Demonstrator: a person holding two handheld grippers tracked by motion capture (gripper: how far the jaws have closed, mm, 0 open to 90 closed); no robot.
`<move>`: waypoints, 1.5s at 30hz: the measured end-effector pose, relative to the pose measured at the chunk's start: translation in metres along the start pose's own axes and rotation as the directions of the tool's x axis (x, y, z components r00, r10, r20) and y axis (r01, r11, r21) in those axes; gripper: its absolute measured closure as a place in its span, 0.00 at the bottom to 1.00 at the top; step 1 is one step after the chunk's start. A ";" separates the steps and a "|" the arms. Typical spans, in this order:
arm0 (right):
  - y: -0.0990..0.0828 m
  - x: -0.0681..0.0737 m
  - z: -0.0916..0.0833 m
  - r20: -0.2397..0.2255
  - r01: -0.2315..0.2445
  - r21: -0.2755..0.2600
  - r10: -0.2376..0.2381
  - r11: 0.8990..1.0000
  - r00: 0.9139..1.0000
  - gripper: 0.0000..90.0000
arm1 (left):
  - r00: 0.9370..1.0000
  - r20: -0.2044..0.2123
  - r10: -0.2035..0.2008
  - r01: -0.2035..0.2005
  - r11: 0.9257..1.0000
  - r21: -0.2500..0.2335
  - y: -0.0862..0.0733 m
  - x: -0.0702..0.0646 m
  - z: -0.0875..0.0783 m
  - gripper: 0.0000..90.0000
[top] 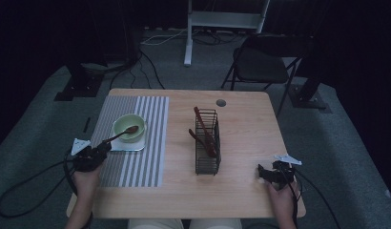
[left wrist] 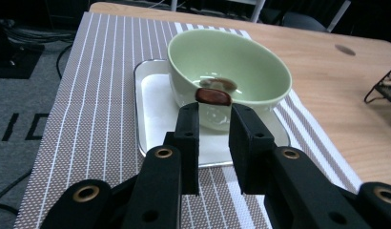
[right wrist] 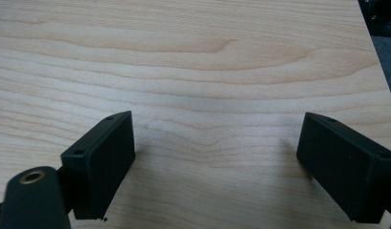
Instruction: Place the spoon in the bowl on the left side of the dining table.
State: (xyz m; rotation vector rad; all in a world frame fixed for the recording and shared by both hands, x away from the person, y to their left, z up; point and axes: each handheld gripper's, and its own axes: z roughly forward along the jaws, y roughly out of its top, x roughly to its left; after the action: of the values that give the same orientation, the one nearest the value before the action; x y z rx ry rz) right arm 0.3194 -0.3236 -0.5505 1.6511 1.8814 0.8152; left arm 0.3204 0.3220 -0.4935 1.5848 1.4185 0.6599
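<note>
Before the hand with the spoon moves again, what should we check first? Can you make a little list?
1. Left gripper shut on the spoon: ok.
2. Spoon's head inside the green bowl: ok.
3. Bowl sitting on its white tray: ok.
4. Anything in the bowl to spill: cannot tell.
5. Right gripper open and away from the wire basket: ok.

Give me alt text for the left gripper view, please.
The left gripper holds the handle end of a brown wooden spoon whose bowl rests inside a pale green bowl. The bowl sits on a small white tray on a striped placemat.
</note>
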 end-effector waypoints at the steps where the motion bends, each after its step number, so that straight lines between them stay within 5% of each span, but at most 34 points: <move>1: 0.000 0.000 0.000 0.000 0.000 0.000 0.000 1.000 1.000 0.13 | 1.000 -0.001 0.007 -0.007 1.000 0.000 -0.001 -0.001 0.000 0.73; 5: 0.000 0.000 0.000 0.000 0.000 0.000 0.000 1.000 1.000 0.13 | 0.999 -0.025 0.029 -0.028 0.999 0.028 -0.006 -0.004 -0.001 0.64; 22: 0.000 0.000 0.000 0.000 -0.001 0.000 0.001 1.000 1.000 0.13 | 1.000 -0.001 -0.013 0.013 0.990 0.137 -0.026 -0.004 -0.016 0.11; 45: 0.000 0.000 0.000 0.000 -0.001 -0.001 0.001 1.000 1.000 0.13 | 0.998 0.014 0.059 -0.060 0.985 0.162 -0.065 -0.005 -0.050 0.02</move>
State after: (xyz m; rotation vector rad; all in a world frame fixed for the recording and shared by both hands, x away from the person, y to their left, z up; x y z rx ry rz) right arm 0.3194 -0.3235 -0.5505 1.6513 1.8807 0.8162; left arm 0.2449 0.3273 -0.5252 1.7610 1.4537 0.5826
